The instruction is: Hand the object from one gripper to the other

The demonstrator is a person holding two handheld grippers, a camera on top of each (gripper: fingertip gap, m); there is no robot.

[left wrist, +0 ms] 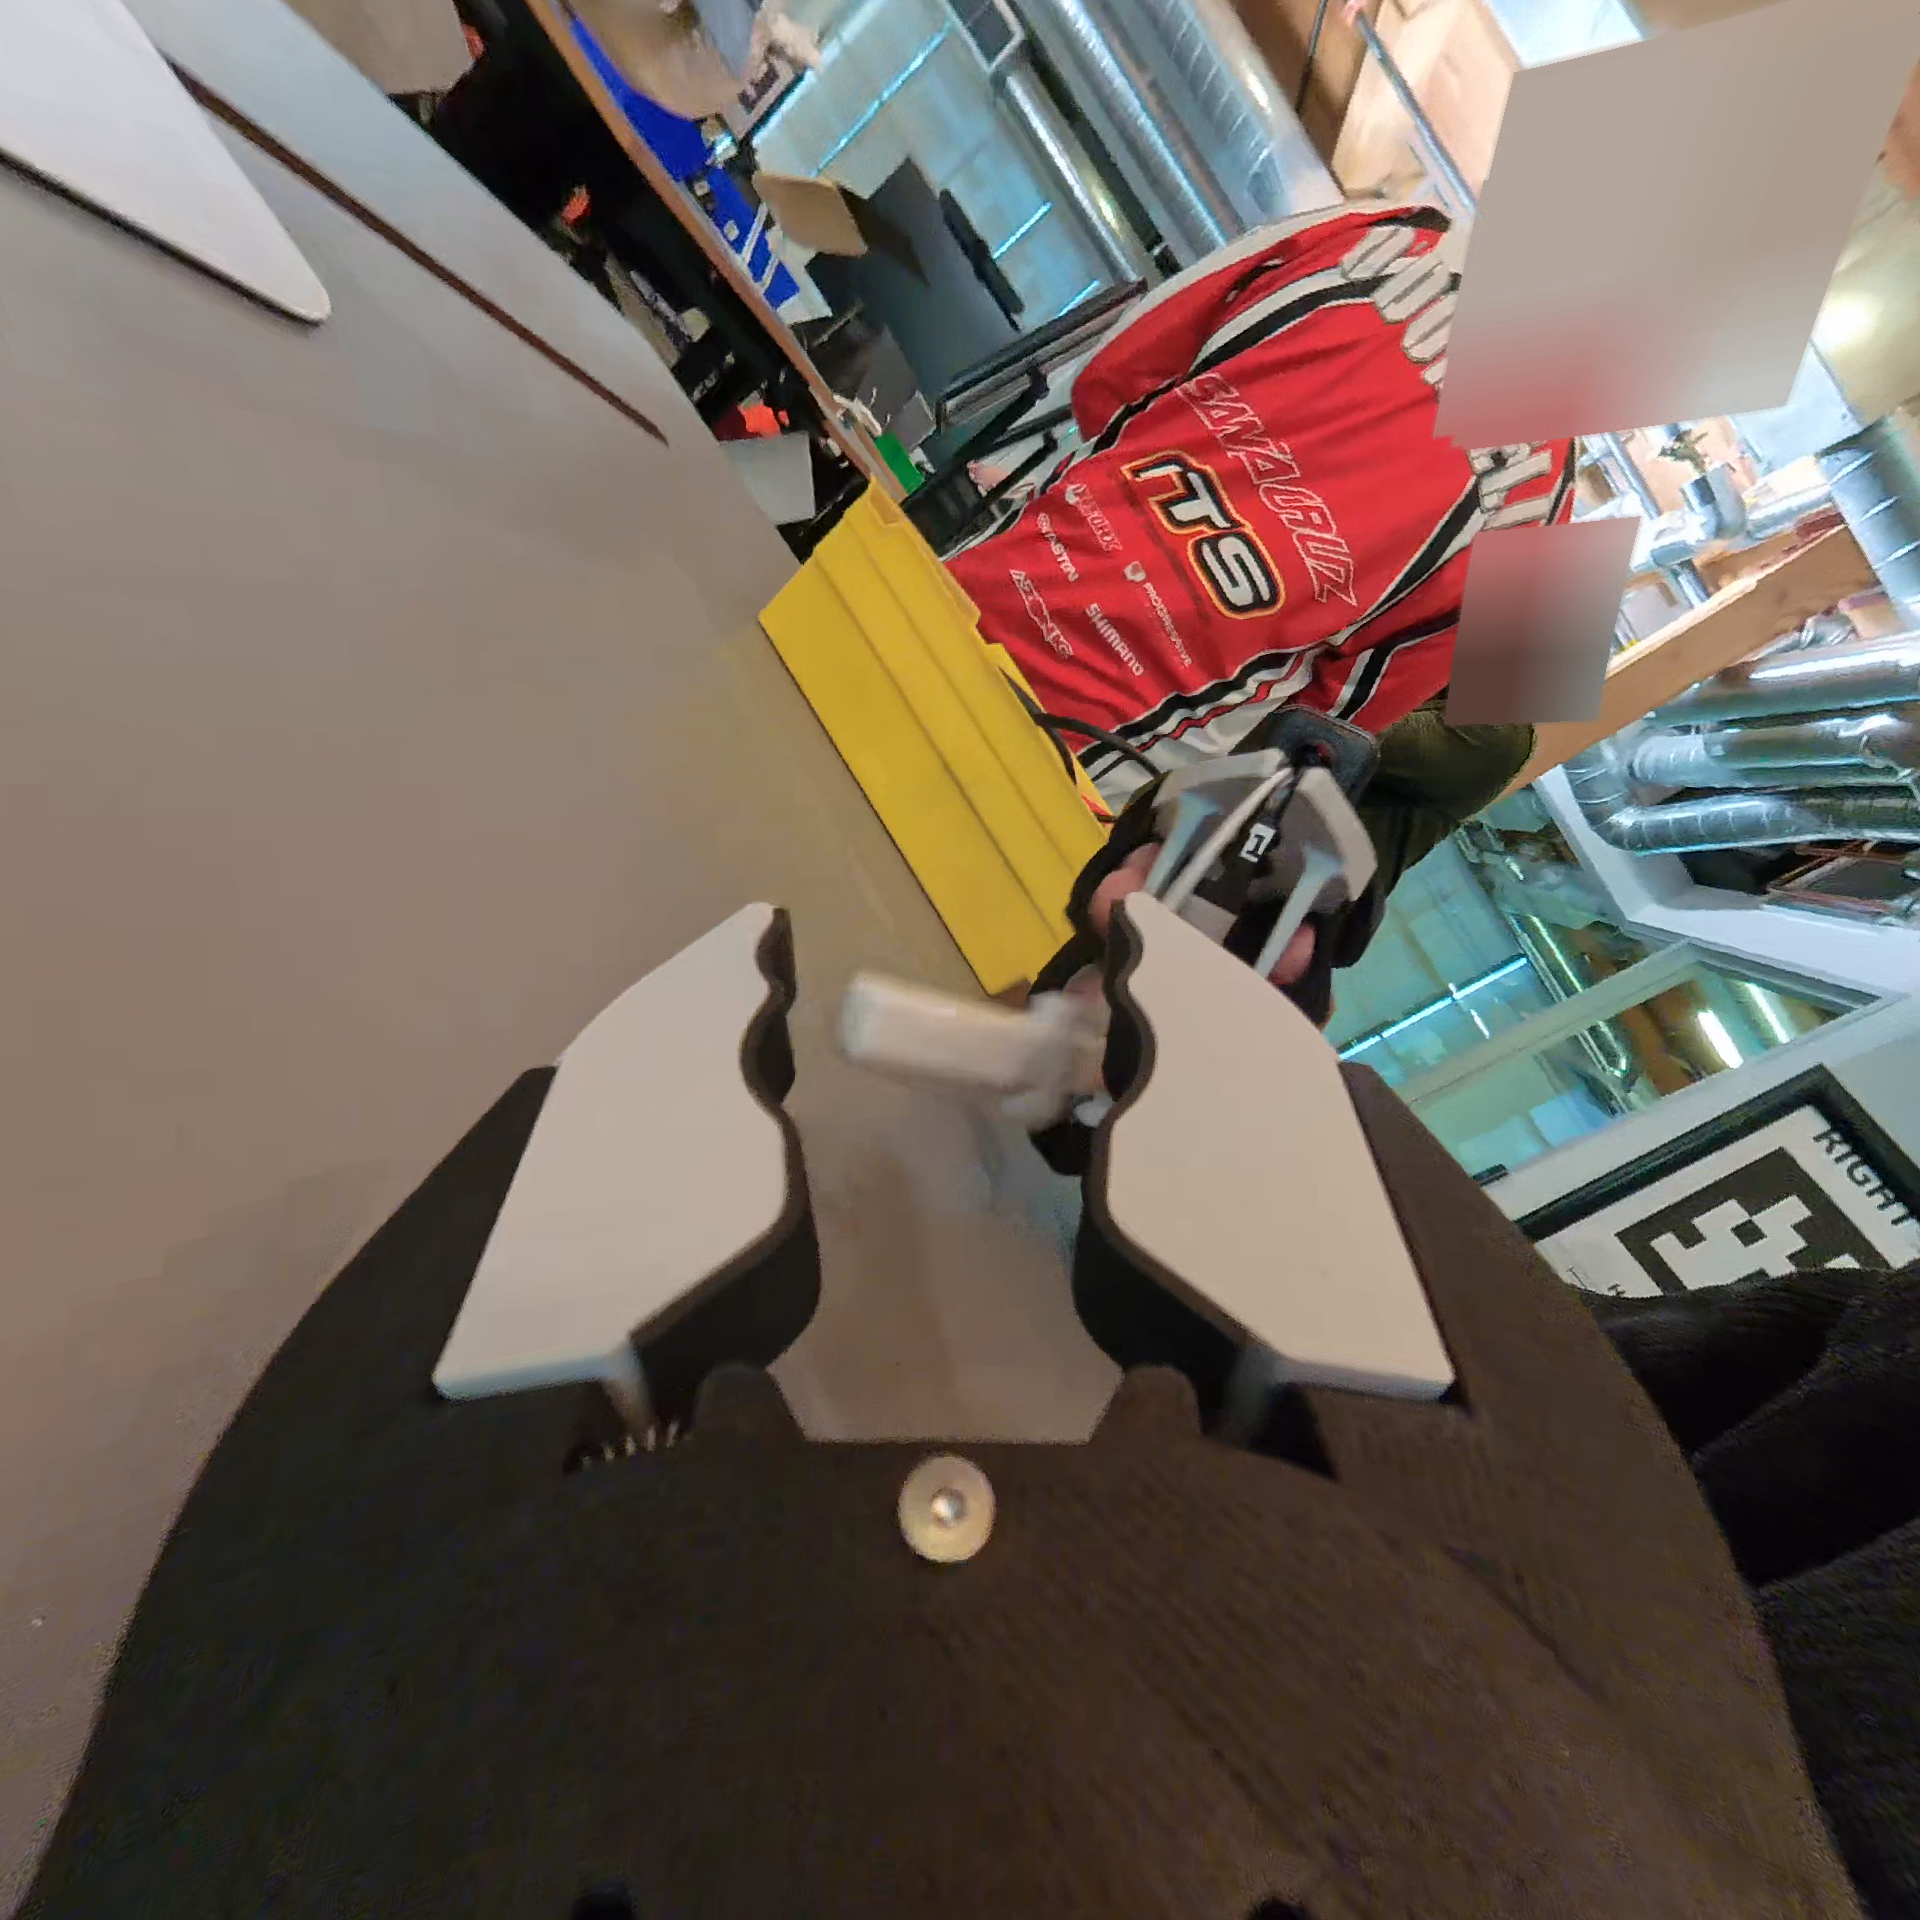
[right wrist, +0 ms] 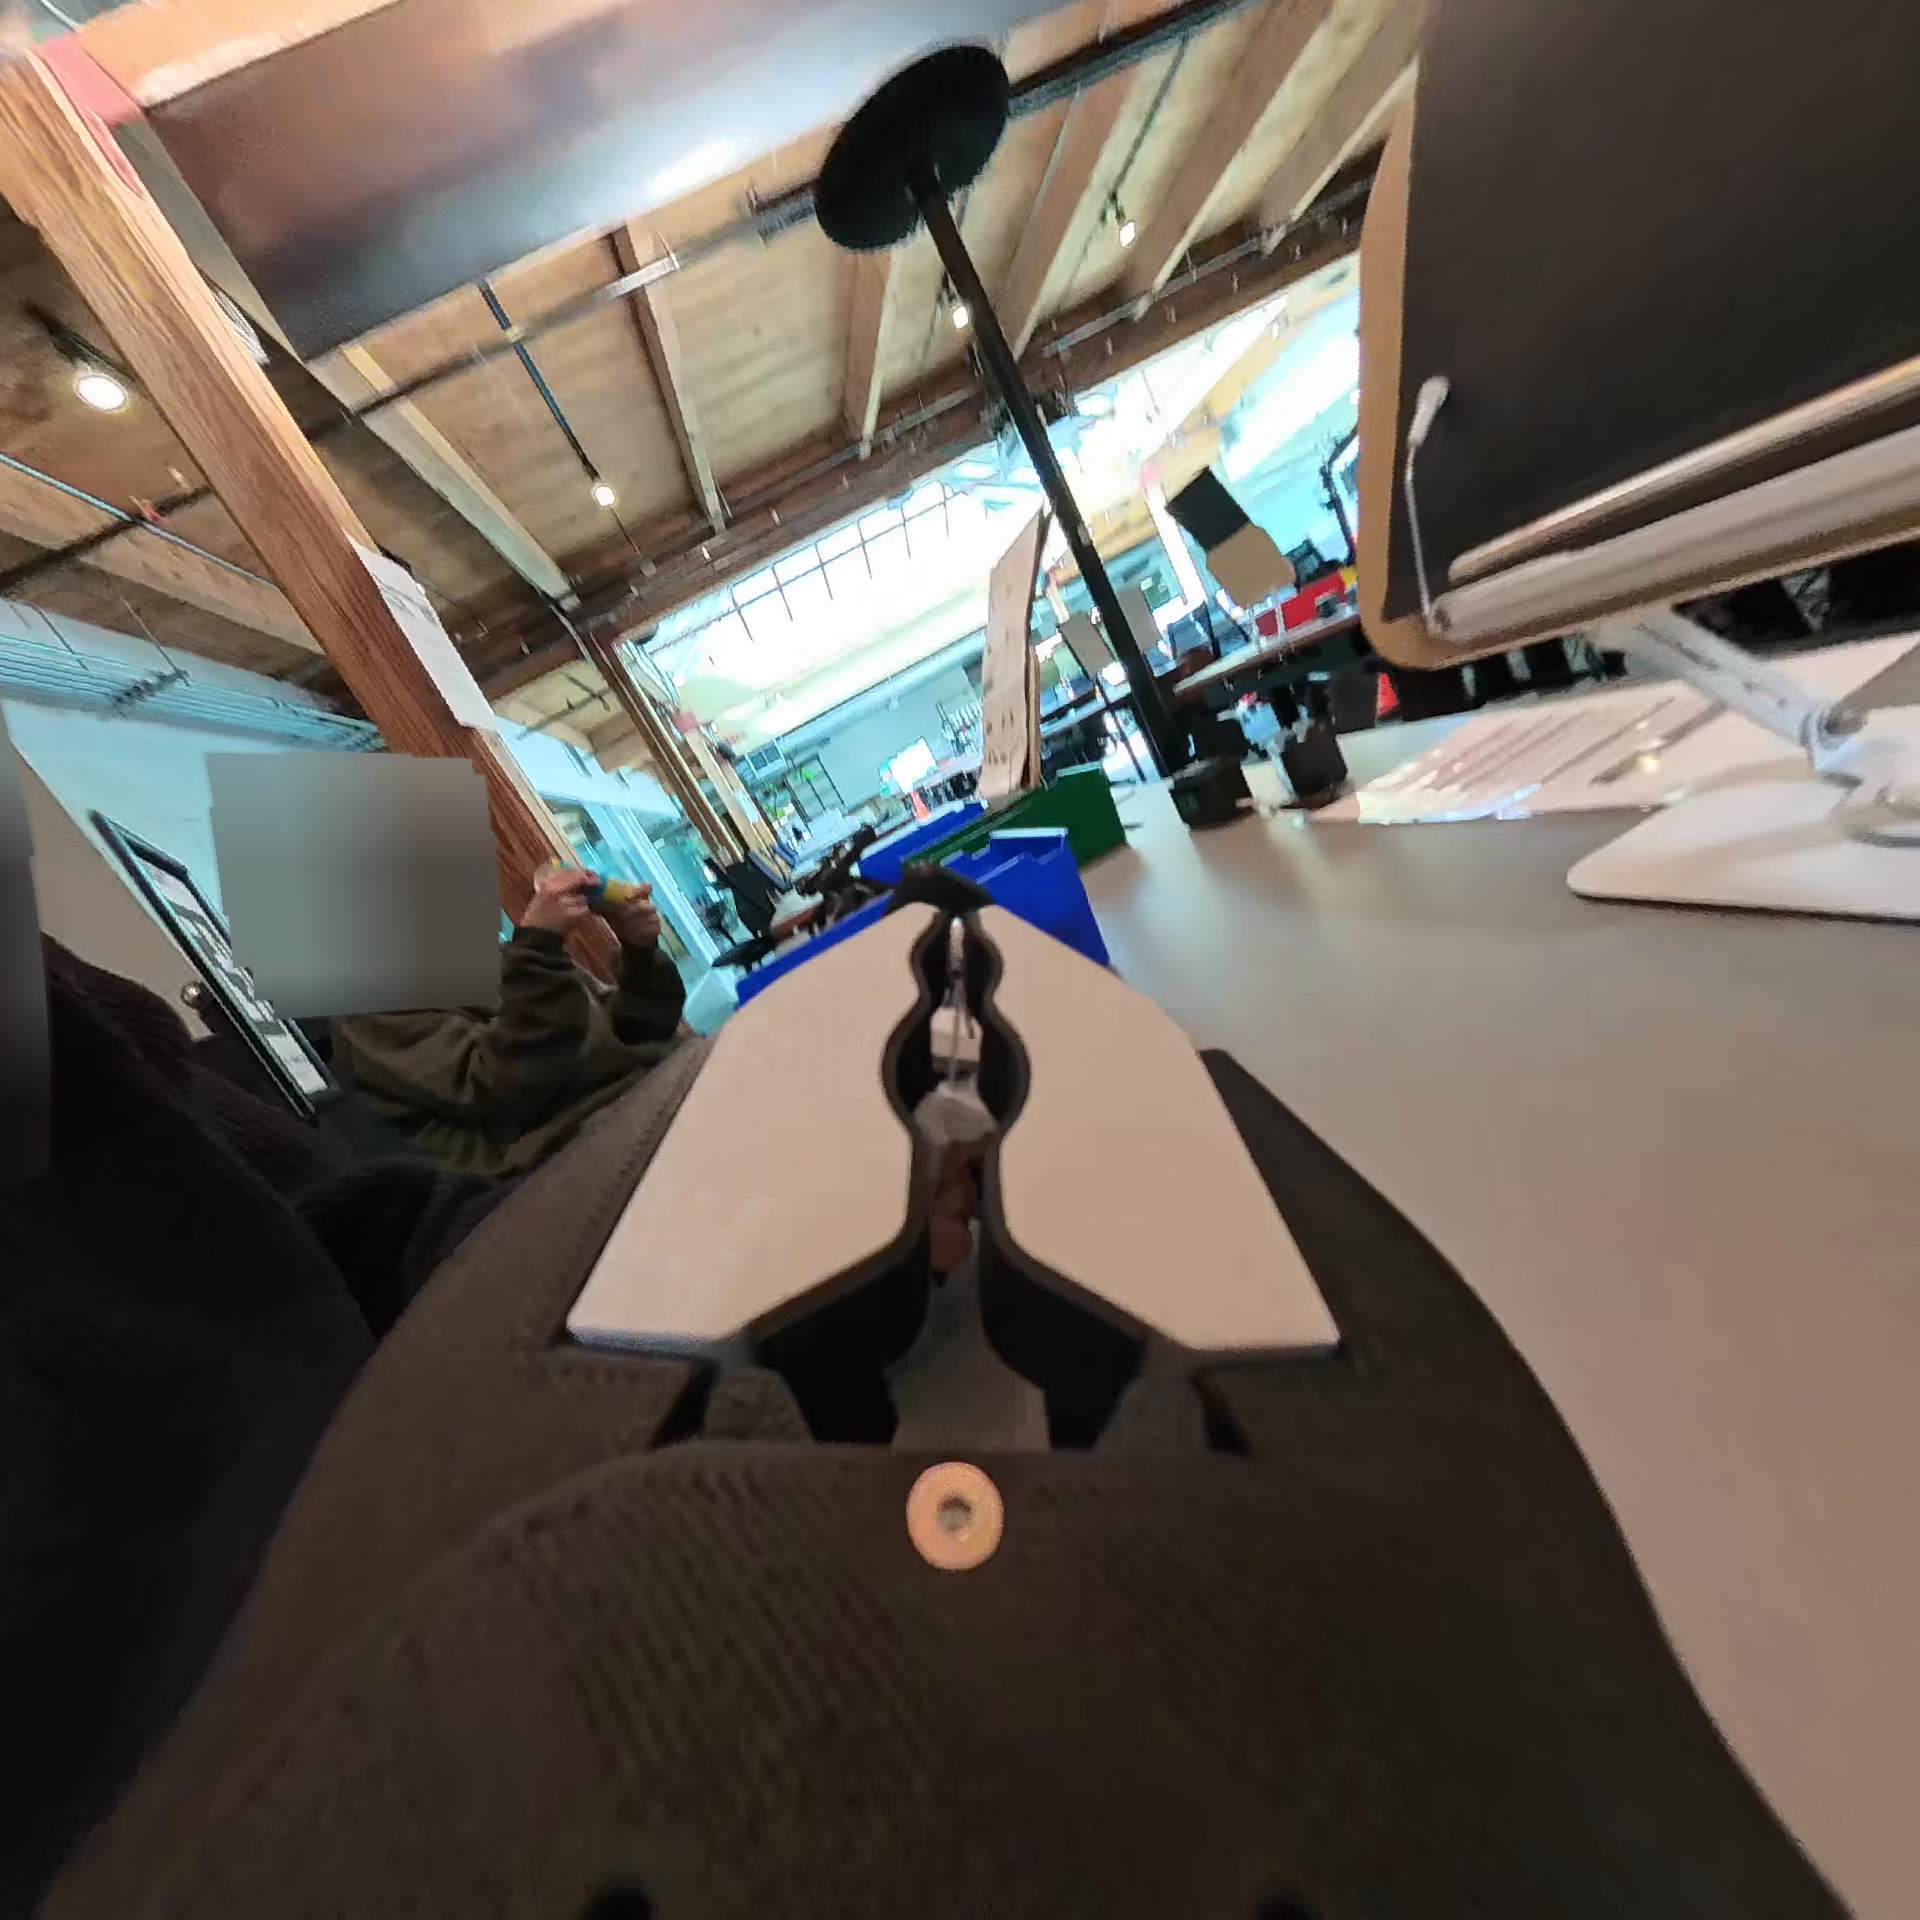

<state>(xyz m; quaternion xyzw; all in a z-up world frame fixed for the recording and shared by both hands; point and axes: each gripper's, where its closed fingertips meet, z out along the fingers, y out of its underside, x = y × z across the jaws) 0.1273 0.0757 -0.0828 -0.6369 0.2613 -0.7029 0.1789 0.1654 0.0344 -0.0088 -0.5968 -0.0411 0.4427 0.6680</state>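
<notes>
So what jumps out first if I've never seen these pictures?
In the left wrist view, the open left gripper faces a small, blurred white plastic object, with a yellow ribbed plastic bin behind on the grey table. In the right wrist view, the right gripper is shut on something white.

A pale grey table [right wrist: 1403, 1091] spreads right of the fingers; a white monitor base [right wrist: 1756, 862], blue bin [right wrist: 1029, 883] and green bin [right wrist: 1081, 810] rest ahead.
</notes>
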